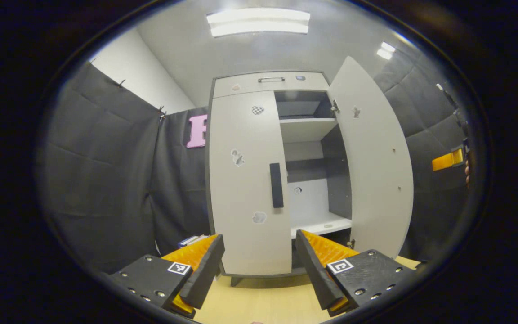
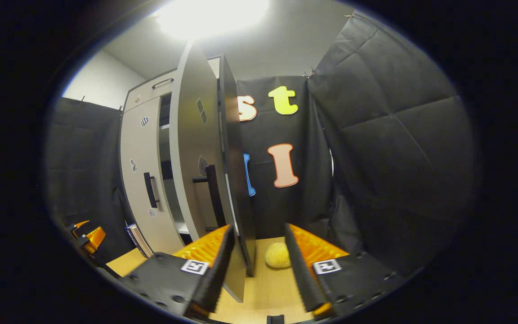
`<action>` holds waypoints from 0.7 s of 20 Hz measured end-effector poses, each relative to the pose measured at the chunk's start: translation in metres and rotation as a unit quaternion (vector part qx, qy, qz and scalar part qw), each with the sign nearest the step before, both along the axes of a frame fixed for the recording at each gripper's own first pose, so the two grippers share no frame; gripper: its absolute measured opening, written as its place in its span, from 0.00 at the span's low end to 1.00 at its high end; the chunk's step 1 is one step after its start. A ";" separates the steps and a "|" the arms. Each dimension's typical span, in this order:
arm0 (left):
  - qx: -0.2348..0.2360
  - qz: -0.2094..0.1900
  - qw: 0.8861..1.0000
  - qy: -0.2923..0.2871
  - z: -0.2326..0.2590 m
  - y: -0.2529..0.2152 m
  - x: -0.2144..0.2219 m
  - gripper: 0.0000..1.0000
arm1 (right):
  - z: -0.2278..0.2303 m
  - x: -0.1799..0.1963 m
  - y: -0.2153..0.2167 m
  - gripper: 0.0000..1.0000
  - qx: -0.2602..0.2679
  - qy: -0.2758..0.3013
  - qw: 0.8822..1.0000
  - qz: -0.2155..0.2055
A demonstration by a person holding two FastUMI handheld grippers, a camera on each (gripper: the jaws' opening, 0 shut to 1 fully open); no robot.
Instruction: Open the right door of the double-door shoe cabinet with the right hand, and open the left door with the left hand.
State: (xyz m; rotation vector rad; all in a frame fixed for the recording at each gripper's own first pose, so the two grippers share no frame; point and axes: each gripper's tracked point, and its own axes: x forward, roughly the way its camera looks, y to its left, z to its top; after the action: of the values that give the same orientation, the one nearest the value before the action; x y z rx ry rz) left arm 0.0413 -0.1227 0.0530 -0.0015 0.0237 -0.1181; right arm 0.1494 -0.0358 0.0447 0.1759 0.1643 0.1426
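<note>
I see the shoe cabinet (image 1: 259,171) standing straight ahead on the pale wooden floor (image 1: 259,299), its right door (image 1: 371,157) swung wide so the shelves (image 1: 306,128) inside show, while the left door (image 1: 245,180) sits flush and closed. My left hand-held gripper (image 1: 259,265) is released, fingers spread wide and holding nothing, lined up just below the dark vertical handle (image 1: 276,185) on the left door, which I judge is the next thing to take. From the right gripper view, my right hand-held gripper (image 2: 256,261) is also released and empty, its fingers standing either side of the open door's near edge without pressing on it; I judge it sits there because the door has been let go at full swing. A yellow ball (image 2: 278,255) lies on the floor beyond. Small stickers (image 1: 237,157) dot the left door, but I can read no writing or brand on them.
</note>
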 end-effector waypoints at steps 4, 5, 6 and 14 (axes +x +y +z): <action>-0.005 -0.018 1.000 0.006 0.015 -0.012 0.029 0.94 | -0.008 -0.016 -0.030 0.92 -0.039 -0.009 0.998 -0.046; -0.009 -0.023 1.000 0.006 0.019 -0.015 0.039 0.94 | -0.011 -0.021 -0.032 0.92 -0.046 -0.008 0.998 -0.049; -0.014 -0.027 1.000 0.005 0.022 -0.018 0.049 0.94 | -0.013 -0.024 -0.036 0.97 -0.053 -0.007 0.997 -0.057; -0.040 -0.057 0.997 0.013 0.036 -0.037 0.145 0.94 | -0.036 -0.035 -0.063 0.97 -0.054 0.018 0.991 -0.124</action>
State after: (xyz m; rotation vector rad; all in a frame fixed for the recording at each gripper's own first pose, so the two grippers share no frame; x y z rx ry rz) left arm 0.1859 -0.1597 0.0892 -0.0821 0.0449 -0.2327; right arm 0.1143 -0.0991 0.0085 0.0899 0.1834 -0.1174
